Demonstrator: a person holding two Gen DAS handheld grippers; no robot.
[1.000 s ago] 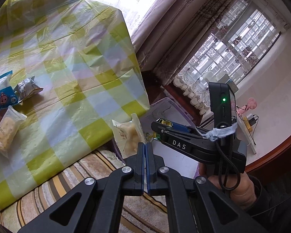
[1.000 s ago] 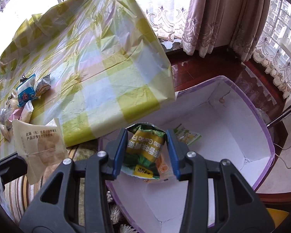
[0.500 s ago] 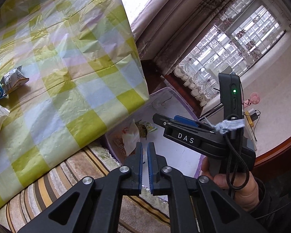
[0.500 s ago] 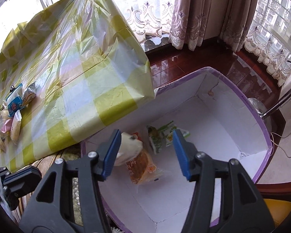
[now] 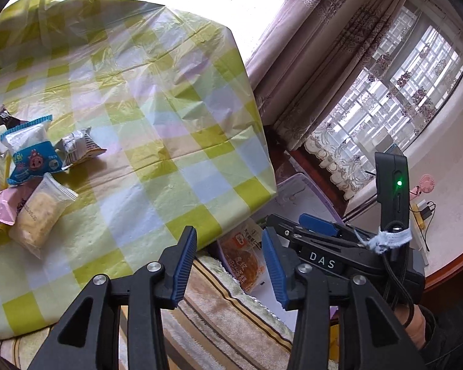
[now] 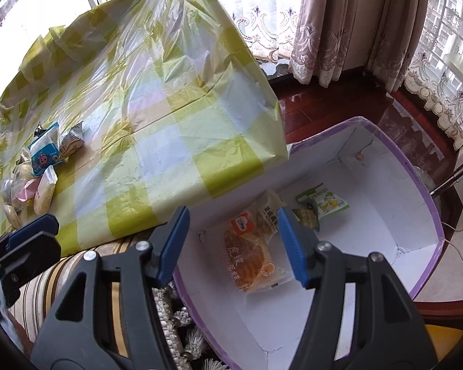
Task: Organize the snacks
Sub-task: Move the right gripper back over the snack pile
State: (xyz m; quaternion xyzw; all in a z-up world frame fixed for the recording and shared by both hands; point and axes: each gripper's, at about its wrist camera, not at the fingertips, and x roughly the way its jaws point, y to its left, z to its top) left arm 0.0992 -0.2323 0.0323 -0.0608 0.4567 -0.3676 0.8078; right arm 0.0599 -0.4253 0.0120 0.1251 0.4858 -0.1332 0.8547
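Both drops done: left gripper [image 5: 229, 265] and right gripper [image 6: 233, 243], gripping packets a second ago, now gape wide, empty. Packets [image 6: 252, 252] lie in bin [image 6: 423, 191] below right gripper. Remaining pile [image 5: 31, 182] far left of left gripper; judged next

My blue-padded fingers [image 6: 288, 246] frame a white, purple-rimmed box [image 6: 423, 203]; beside it, a yellow-green and white checked tablecloth [image 6: 157, 129].
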